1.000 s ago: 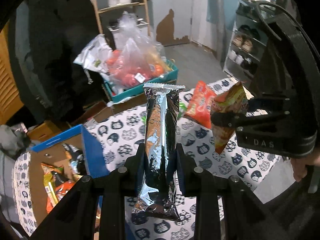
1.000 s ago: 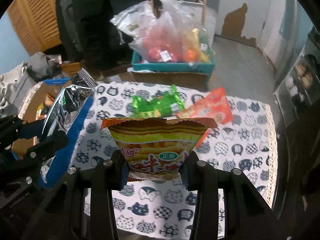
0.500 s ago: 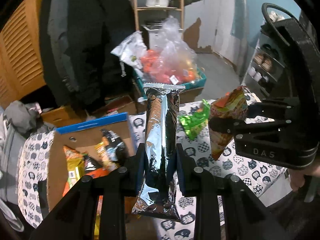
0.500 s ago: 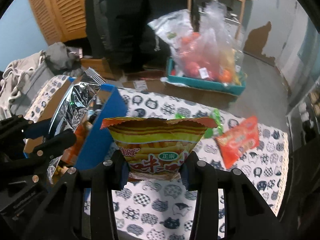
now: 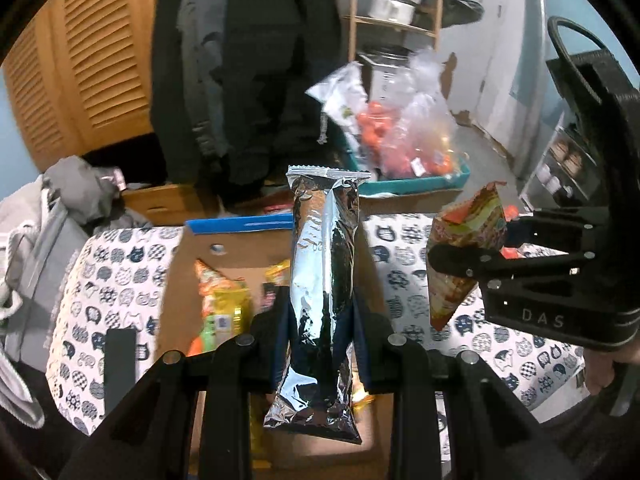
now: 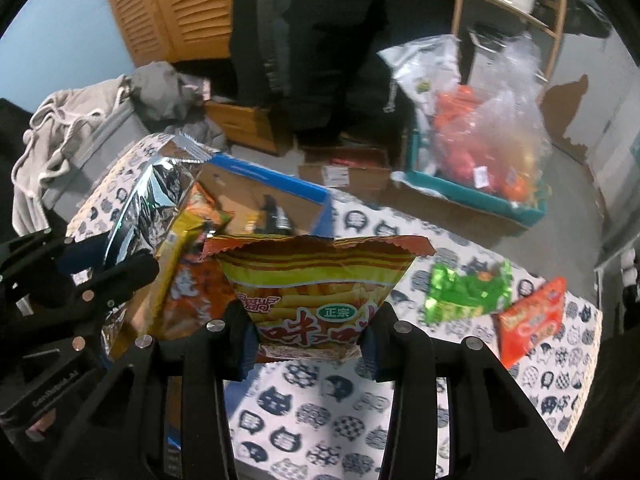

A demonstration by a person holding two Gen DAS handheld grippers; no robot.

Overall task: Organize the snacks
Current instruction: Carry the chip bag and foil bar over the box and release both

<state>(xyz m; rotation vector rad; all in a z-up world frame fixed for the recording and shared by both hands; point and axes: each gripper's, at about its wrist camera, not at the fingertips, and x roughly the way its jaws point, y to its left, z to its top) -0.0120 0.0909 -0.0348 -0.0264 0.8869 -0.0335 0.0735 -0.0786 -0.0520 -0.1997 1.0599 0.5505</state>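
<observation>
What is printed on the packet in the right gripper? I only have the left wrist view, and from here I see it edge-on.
Observer: The yellow chip packet shows its front to the right wrist camera: fries pictured, red characters, a green oval badge. The right gripper is shut on its lower part.
Operator: Any snacks left on the table to the right? My view is blocked there.
Observer: Two: a green packet and, further right, a red packet, both lying on the cat-print tablecloth.
Operator: And the box, what is at its far end?
Observer: A dark packet stands against the far wall of the cardboard box, behind the orange snacks.
</observation>
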